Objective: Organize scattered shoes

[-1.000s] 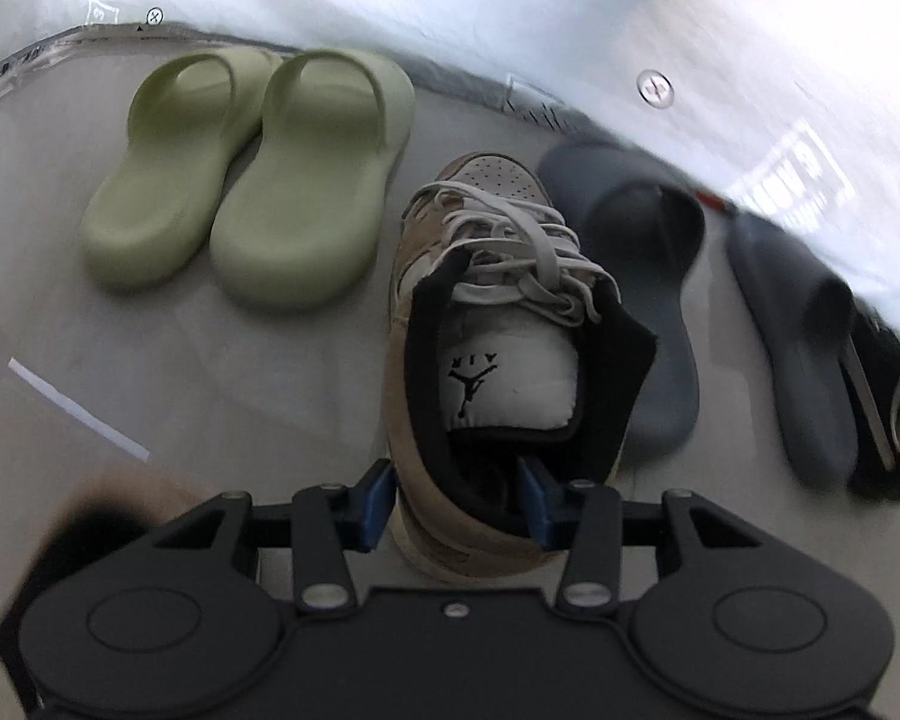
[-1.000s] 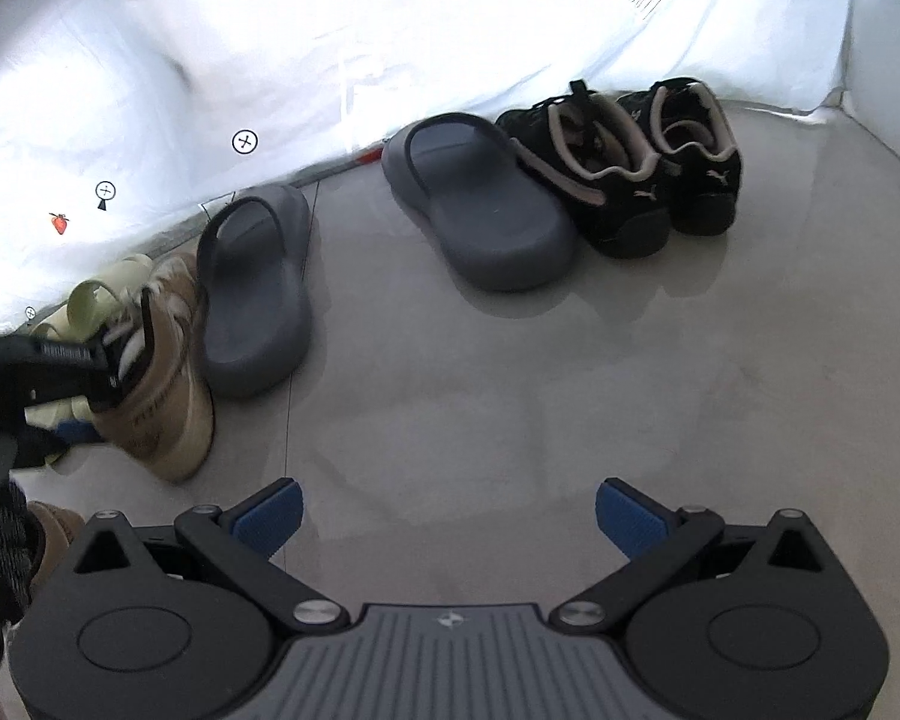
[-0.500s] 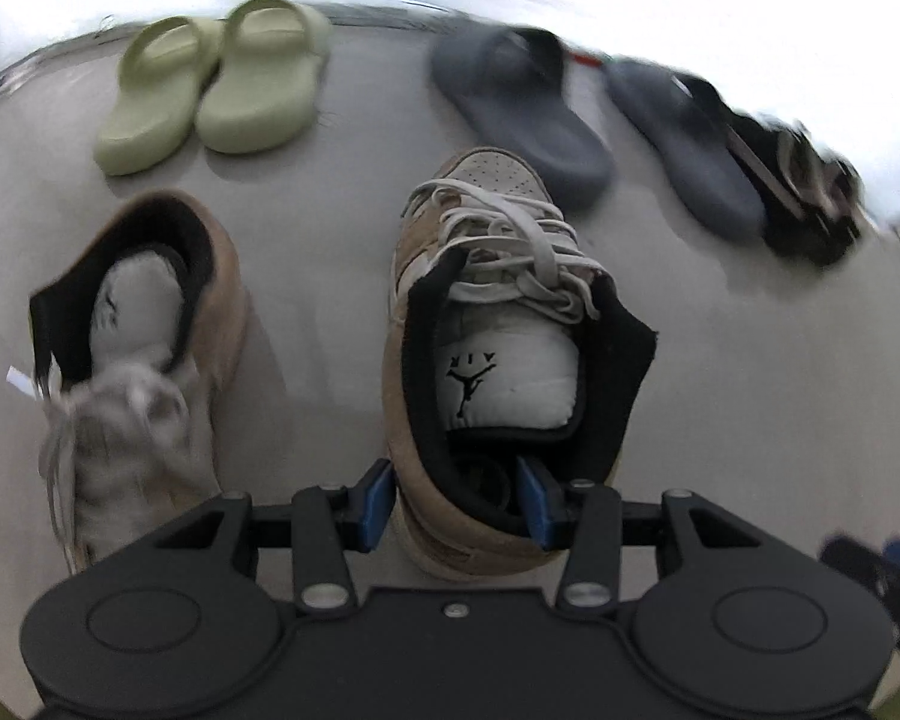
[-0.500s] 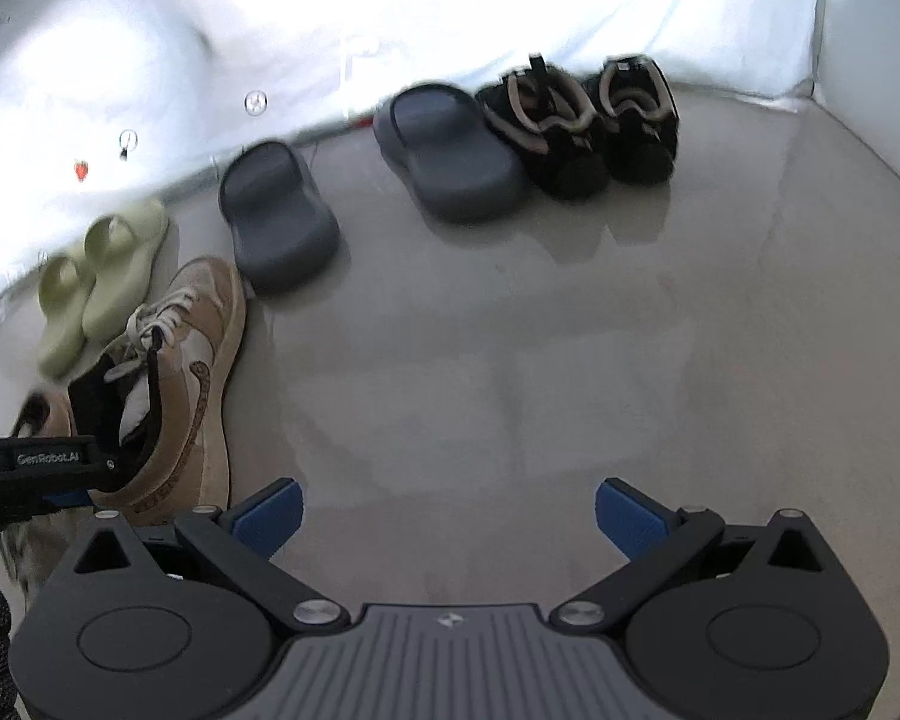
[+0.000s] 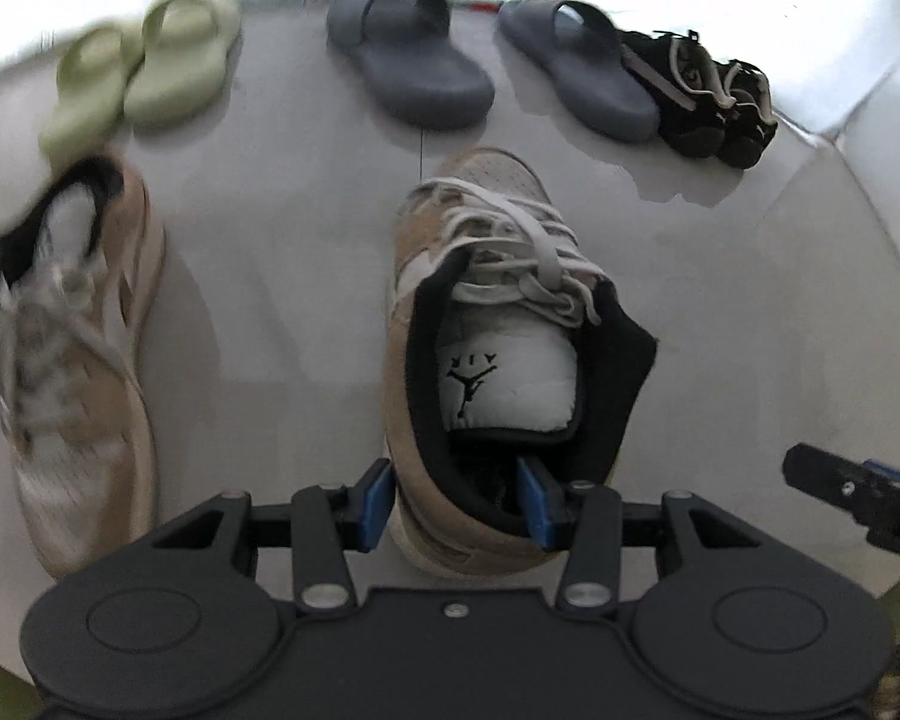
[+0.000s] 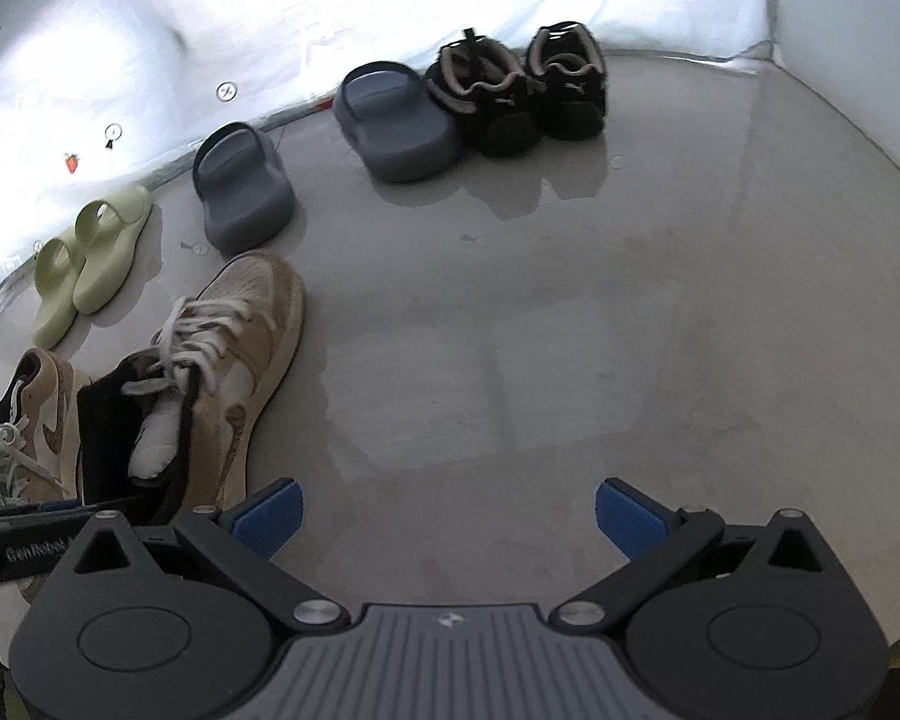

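My left gripper is shut on the heel wall of a tan laced sneaker, one pad outside and one inside the collar. The same sneaker shows in the right wrist view. Its mate, a second tan sneaker, lies to the left with its toe toward me. My right gripper is open and empty above bare floor. Along the back wall stand a green slide pair, two grey slides set apart, and a black sneaker pair.
The floor is pale grey and glossy. A white sheet hangs along the back, a white wall closes the right corner. The right gripper's finger shows at the left view's right edge.
The left gripper has drawn back from the wall with the tan sneaker in it; the row of shoes is now farther off. The second tan sneaker has come into view. The right gripper also pulled back.
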The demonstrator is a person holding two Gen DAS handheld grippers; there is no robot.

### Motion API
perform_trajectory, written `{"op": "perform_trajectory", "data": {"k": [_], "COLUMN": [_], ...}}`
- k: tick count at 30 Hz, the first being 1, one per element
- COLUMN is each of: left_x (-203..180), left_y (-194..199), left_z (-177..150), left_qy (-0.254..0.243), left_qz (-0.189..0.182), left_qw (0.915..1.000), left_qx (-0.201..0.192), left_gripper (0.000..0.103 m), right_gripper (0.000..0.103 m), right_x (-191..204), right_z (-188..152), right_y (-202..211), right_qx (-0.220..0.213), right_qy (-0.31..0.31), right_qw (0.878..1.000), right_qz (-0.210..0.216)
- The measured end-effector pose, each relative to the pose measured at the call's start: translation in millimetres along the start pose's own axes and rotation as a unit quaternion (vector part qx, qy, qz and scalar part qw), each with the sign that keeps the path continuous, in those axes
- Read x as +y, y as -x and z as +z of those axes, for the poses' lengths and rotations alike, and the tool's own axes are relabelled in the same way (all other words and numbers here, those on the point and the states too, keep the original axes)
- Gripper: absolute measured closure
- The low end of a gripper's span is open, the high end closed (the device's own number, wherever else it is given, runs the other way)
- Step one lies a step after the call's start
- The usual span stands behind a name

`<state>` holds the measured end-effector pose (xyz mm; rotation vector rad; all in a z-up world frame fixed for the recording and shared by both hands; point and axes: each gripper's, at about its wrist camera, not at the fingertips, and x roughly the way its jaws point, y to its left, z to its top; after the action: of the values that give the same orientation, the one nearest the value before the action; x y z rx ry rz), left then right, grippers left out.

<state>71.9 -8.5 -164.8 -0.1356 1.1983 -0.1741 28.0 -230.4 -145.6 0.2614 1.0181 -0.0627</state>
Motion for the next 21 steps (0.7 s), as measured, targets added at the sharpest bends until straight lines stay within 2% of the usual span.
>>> {"op": "perform_trajectory", "data": {"k": [3, 6, 8, 12, 14, 16, 18, 21], "left_x": [-9.0, -10.6, -3.8, 14.1, 21.0, 27.1, 37.0, 49.4], "left_y": [4.0, 1.7, 1.4, 12.8, 25.6, 39.0, 58.1, 76.9], "left_z": [-5.8, -6.0, -5.2, -4.0, -5.6, -6.4, -8.8, -9.6], "left_qy": [-0.021, -0.023, -0.019, -0.009, -0.015, -0.018, -0.009, 0.009], "left_qz": [-0.015, -0.027, -0.033, -0.062, -0.072, -0.078, -0.083, -0.085], "left_qw": [0.9996, 0.9990, 0.9988, 0.9980, 0.9969, 0.9945, 0.9874, 0.9752], "left_qx": [0.008, 0.027, 0.030, 0.009, -0.027, -0.067, -0.135, -0.204], "left_gripper": [0.057, 0.056, 0.052, 0.048, 0.042, 0.029, 0.021, 0.009], "right_gripper": [0.000, 0.000, 0.000, 0.000, 0.000, 0.000, 0.000, 0.000], "right_x": [-2.6, -2.3, -0.5, 7.6, 13.6, 22.2, 31.5, 48.3], "right_z": [-0.2, 0.8, 1.0, 0.8, 0.2, -0.1, 0.3, -0.6], "right_y": [2.6, 4.6, 4.4, 4.6, 5.3, 7.1, 8.9, 6.8], "right_qx": [-0.003, -0.007, -0.006, -0.007, -0.012, -0.023, -0.032, -0.026], "right_qy": [-0.004, -0.003, -0.003, 0.004, 0.008, 0.024, 0.042, 0.068], "right_qw": [1.000, 1.000, 1.000, 1.000, 1.000, 0.999, 0.999, 0.996], "right_qz": [0.002, 0.002, 0.004, 0.009, 0.002, 0.003, 0.011, 0.054]}}
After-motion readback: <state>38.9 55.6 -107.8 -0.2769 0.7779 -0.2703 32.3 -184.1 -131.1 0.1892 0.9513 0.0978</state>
